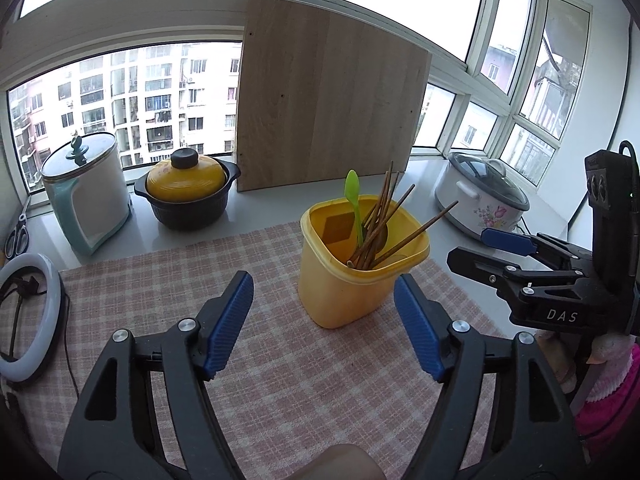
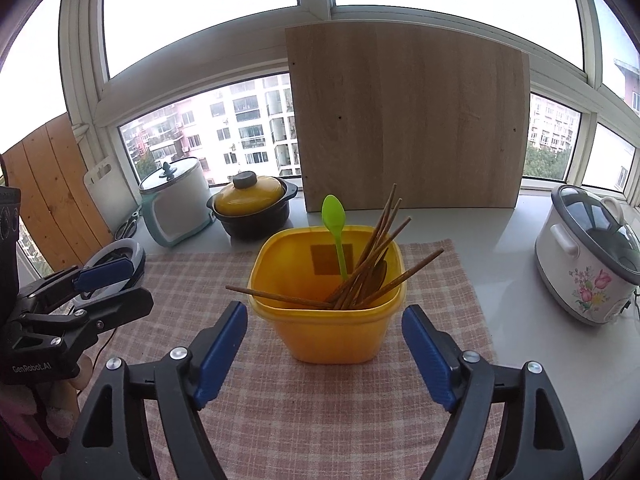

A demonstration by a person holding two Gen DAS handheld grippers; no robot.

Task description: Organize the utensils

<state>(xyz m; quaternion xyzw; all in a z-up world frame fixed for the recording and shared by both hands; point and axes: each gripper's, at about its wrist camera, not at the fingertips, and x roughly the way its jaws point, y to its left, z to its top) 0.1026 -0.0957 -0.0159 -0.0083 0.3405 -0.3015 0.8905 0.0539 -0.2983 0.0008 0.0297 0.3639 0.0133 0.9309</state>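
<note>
The yellow tub stands on the checked cloth in the middle of the desk. Inside the tub are brown chopsticks, a green spoon and what looks like a dark spoon. One chopstick lies flat across the tub's near rim and pokes out to its left. No loose utensils lie on the cloth around the tub, so the job looks nearly done, except maybe that one stick.

The left gripper and the right gripper sit just in front of the tub, jaws spread wide, holding nothing.

The right gripper's side reads "DAS". The left gripper's side reads "GenRobot.AI".
</note>
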